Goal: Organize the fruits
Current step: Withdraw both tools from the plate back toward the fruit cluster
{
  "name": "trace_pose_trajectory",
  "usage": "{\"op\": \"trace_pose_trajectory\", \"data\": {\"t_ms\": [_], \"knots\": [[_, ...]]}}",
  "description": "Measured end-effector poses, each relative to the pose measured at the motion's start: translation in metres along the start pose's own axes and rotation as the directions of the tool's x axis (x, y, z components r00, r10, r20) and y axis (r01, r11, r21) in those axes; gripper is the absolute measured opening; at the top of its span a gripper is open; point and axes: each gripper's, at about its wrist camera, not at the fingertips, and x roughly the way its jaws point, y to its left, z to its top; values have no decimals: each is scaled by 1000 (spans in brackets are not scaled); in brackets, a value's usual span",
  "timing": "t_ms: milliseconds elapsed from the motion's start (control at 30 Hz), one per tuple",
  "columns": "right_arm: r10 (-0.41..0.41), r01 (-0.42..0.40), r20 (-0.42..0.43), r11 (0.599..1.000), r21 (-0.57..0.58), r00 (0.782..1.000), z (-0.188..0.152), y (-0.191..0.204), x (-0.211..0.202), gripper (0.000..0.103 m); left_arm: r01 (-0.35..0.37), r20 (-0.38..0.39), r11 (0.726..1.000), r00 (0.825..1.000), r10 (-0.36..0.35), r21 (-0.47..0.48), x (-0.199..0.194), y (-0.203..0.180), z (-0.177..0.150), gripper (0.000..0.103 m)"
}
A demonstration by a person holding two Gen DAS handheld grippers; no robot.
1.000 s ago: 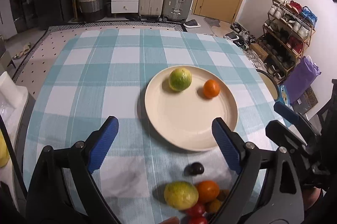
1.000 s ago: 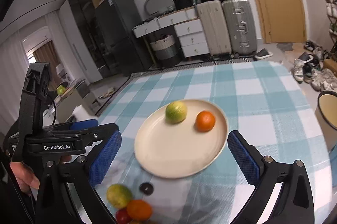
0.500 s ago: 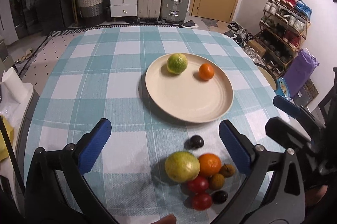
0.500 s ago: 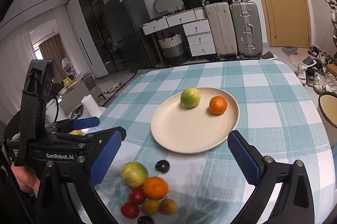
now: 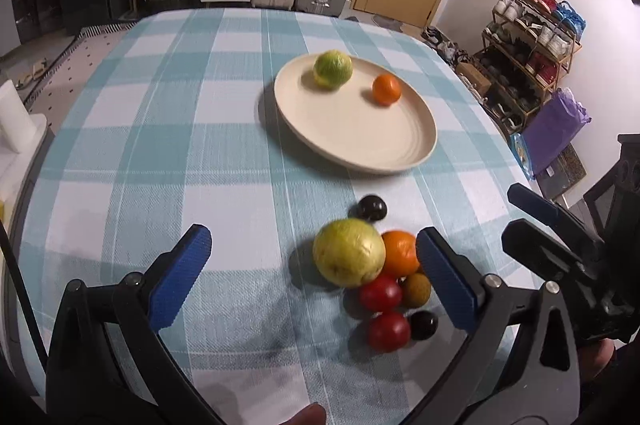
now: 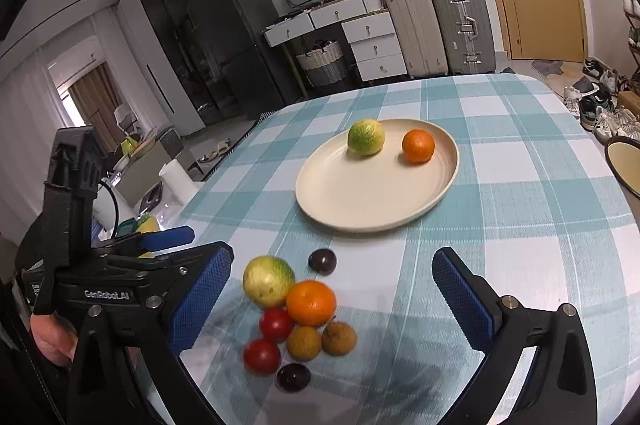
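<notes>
A cream plate [image 5: 360, 141] [image 6: 352, 193] holds a green-yellow citrus [image 5: 332, 69] [image 6: 365, 137] and a small orange [image 5: 386, 89] [image 6: 418, 146]. Nearer me, a cluster lies on the checked cloth: a yellow-green citrus [image 5: 349, 252] [image 6: 268, 280], an orange [image 5: 400, 253] [image 6: 311, 303], two red tomatoes [image 5: 380, 293] [image 6: 276, 324], brown longans [image 6: 304, 343] and dark plums [image 5: 371, 208] [image 6: 322, 260]. My left gripper [image 5: 316, 279] is open and empty just above the cluster. My right gripper [image 6: 332, 305] is open and empty above it too.
The round table with the teal checked cloth [image 5: 180, 129] drops off at the right towards a shoe rack [image 5: 532, 37]. A white paper roll [image 5: 12, 117] stands off the left edge. Suitcases [image 6: 440, 25] and drawers stand far behind.
Both grippers have pulled back towards me from the plate. The fruit cluster has come fully into view between the fingers. Both stay open.
</notes>
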Motion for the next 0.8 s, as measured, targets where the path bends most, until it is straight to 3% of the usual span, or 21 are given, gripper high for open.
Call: {"op": "trace_pose_trajectory", "data": {"t_ms": [500, 800], "knots": [[-3, 3, -37, 1000, 18, 999, -20, 3, -12, 103, 36, -62, 999, 997, -38, -29, 4, 0, -11, 102], [5, -5, 5, 1000, 12, 1000, -27, 10, -39, 103, 42, -68, 999, 997, -41, 17, -5, -14, -14, 102]]}}
